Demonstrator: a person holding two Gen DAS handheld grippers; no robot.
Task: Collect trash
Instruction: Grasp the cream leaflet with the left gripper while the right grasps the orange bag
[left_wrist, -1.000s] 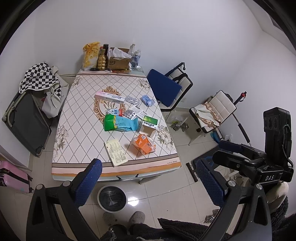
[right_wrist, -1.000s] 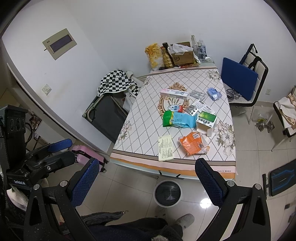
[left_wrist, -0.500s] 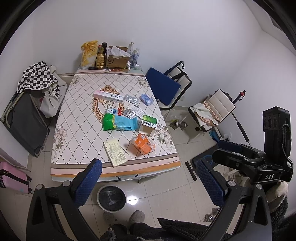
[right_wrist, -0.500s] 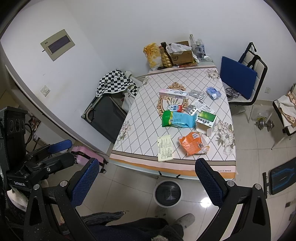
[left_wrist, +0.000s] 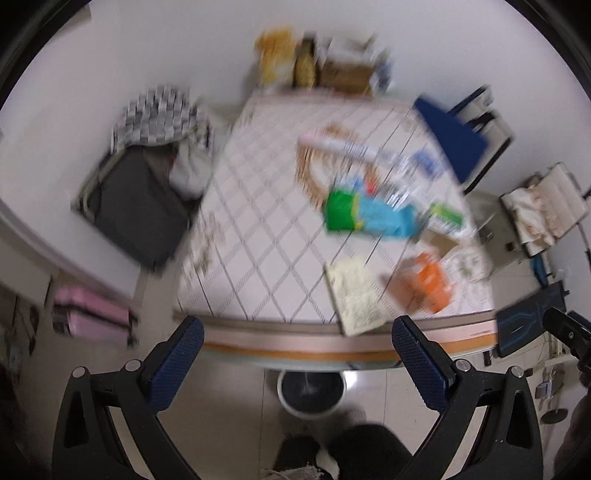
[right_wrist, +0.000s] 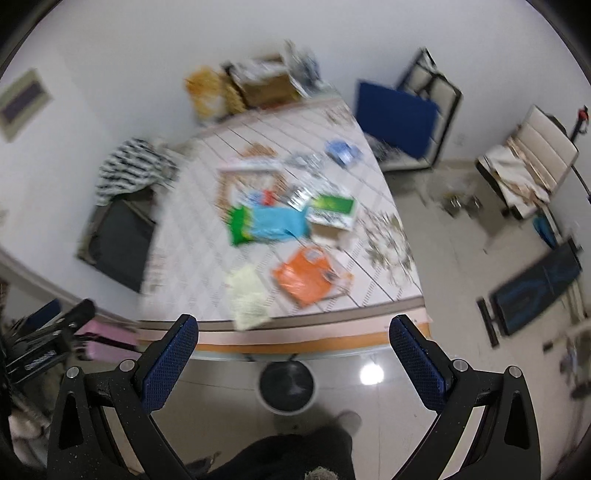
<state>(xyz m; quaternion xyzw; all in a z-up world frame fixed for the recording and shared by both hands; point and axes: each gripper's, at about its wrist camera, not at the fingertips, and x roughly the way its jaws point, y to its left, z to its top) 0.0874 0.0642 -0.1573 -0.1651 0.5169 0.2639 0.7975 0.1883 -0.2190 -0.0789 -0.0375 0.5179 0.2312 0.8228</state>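
Both views are motion-blurred. A table (left_wrist: 258, 240) with a diamond-pattern cloth holds scattered trash: a green-and-blue packet (left_wrist: 365, 216) (right_wrist: 267, 223), an orange wrapper (left_wrist: 428, 282) (right_wrist: 310, 275), a pale paper sheet (left_wrist: 354, 291) (right_wrist: 247, 291), a green-topped box (right_wrist: 332, 210) and a long white box (left_wrist: 340, 146). A round bin (left_wrist: 310, 391) (right_wrist: 286, 384) stands on the floor under the table's near edge. My left gripper (left_wrist: 295, 365) and right gripper (right_wrist: 291, 362) are both open and empty, above the floor before the table.
A dark suitcase (left_wrist: 136, 206) with a checkered cloth leans left of the table, a pink case (left_wrist: 92, 317) below it. Chairs (right_wrist: 413, 110) stand to the right. A cardboard box and bottles (left_wrist: 343, 74) sit at the table's far end.
Both grippers have moved quickly toward the table and lower; the table and bin now look much larger. The left view swung right, the right view swung left. Jaws stay open.
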